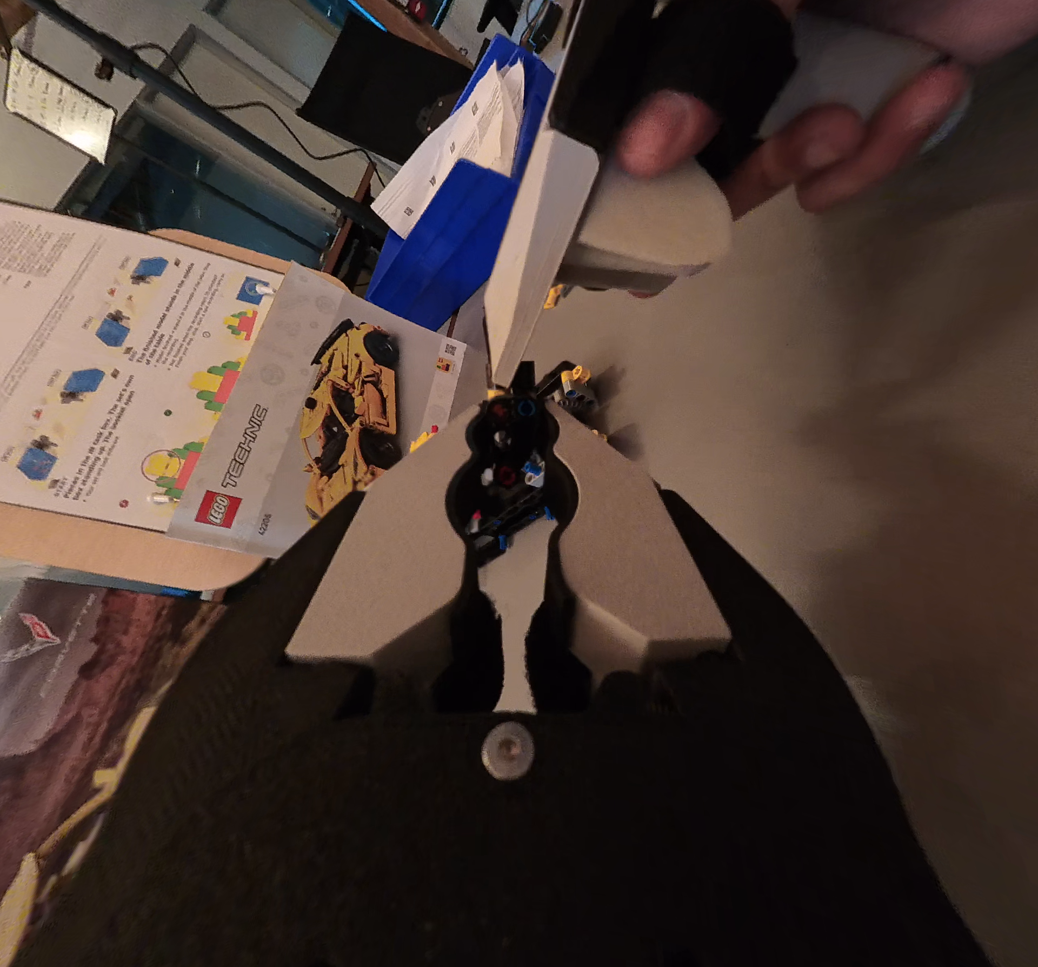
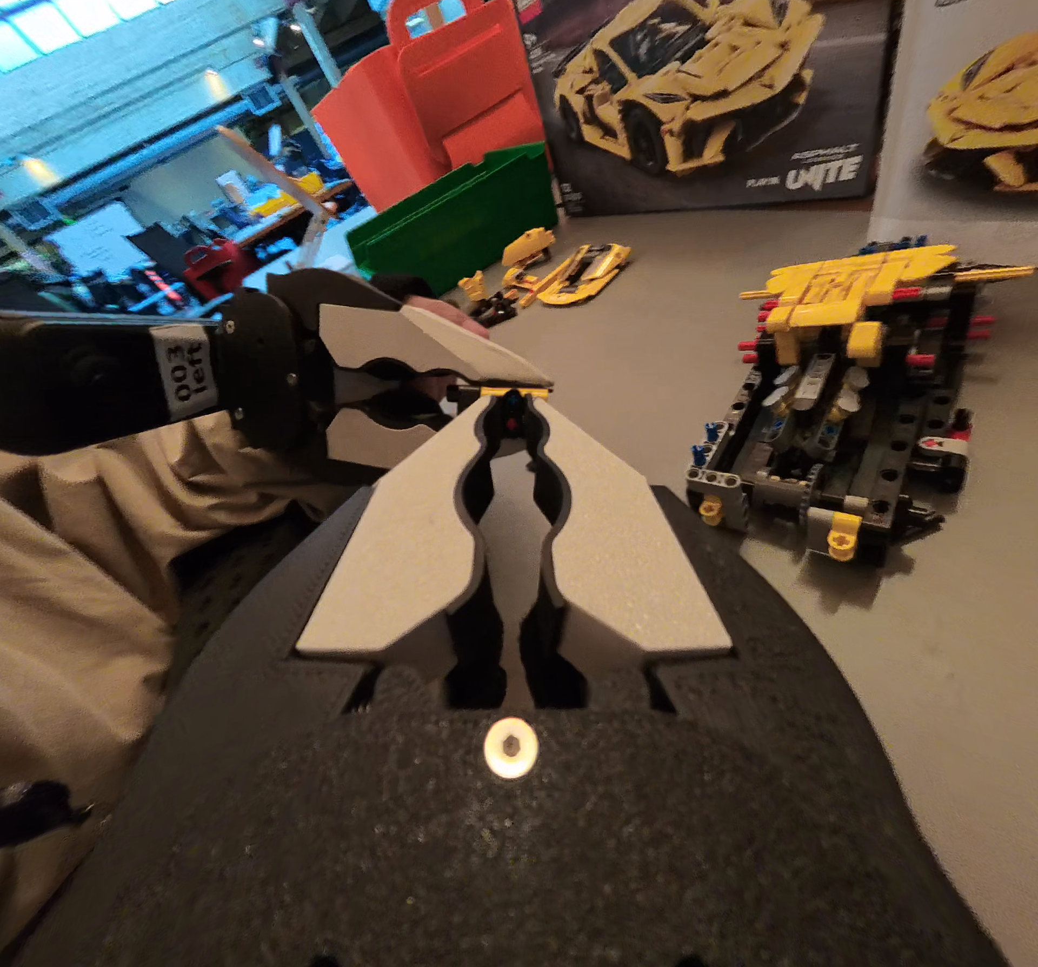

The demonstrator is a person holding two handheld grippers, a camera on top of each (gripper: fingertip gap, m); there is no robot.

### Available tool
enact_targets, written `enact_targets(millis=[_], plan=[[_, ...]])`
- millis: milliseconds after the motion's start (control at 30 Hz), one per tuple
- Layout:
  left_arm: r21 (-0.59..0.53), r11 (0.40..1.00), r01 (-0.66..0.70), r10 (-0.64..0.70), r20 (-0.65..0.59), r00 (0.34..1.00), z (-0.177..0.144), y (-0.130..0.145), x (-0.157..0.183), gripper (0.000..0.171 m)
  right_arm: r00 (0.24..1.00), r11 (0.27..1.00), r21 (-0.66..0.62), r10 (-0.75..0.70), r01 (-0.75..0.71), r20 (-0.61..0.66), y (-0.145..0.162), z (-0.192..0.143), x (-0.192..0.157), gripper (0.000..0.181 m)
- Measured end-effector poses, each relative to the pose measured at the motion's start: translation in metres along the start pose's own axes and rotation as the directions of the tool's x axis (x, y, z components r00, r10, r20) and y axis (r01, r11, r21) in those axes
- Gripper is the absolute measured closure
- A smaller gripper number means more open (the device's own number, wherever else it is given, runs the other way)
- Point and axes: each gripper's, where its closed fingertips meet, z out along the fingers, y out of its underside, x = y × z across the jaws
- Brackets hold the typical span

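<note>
Left tongs (image 1: 517,406) clenched on a small black sub-assembly (image 1: 505,473): blue and red pins showing in the gap between my fingers, and a yellow bar across its far end. Right tongs (image 2: 512,406) meet it tip to tip from the other side, closed on the same piece, so it hangs between both tools just above the surface (image 2: 646,367). My hand (image 1: 814,97) on the right tool shows up and to the right of the left tongs. Just past the left tips: a small grey-and-yellow piece (image 1: 576,386) lying loose. Right of the right tongs, near: car chassis (image 2: 842,423), frame and drivetrain together, yellow panels on one end only, red pins sticking out bare along the sides, so the body is mostly not on. Farther out ahead of the right tongs: loose yellow body panels (image 2: 567,271), unattached. Left of the left tongs: instruction booklet (image 1: 348,412) closed, cover up, overlapping a printed sheet (image 1: 101,355). Ahead of those tongs, farther off: blue bin (image 1: 449,232) stuffed with papers. Farthest from the right tongs: green tray (image 2: 466,209), orange carrier box (image 2: 449,86), then the set box (image 2: 708,74) standing upright.
</note>
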Motion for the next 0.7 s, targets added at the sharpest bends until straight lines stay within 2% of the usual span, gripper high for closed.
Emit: enact_targets(millis=[100,367,500,567,633,700], plan=[[0.021,0.999,0.045,-0.043,-0.048,0.998,-0.003,-0.003,0.004,0.157,0.993,0.997,-0.013,0.08,-0.079,0.091,0.001,-0.004,-0.005,0.175],[-0.054,0.998,-0.019,0.017,-0.035,0.999,0.001,0.013,0.004,0.158,0.99,0.991,-0.061,0.12,-0.116,0.072,0.012,-0.003,0.002,0.175],[-0.073,0.997,-0.003,0.0,-0.043,0.999,0.004,0.017,0.005,0.158,0.999,0.997,-0.068,0.044,-0.042,0.019,0.013,-0.001,0.005,0.175],[-0.101,0.995,-0.012,0.012,-0.001,1.0,0.008,0.02,0.004,0.157,0.999,0.997,-0.076,-0.011,0.009,-0.032,0.014,0.001,0.011,0.175],[-0.096,0.995,0.023,-0.021,0.016,1.0,0.01,0.018,0.003,0.157,0.995,0.995,-0.068,-0.071,0.067,-0.064,0.011,0.0,0.013,0.175],[-0.091,0.994,0.058,-0.058,0.001,0.998,0.01,0.017,0.004,0.157,0.995,0.996,-0.059,-0.068,0.064,-0.069,0.011,0.0,0.013,0.175]])
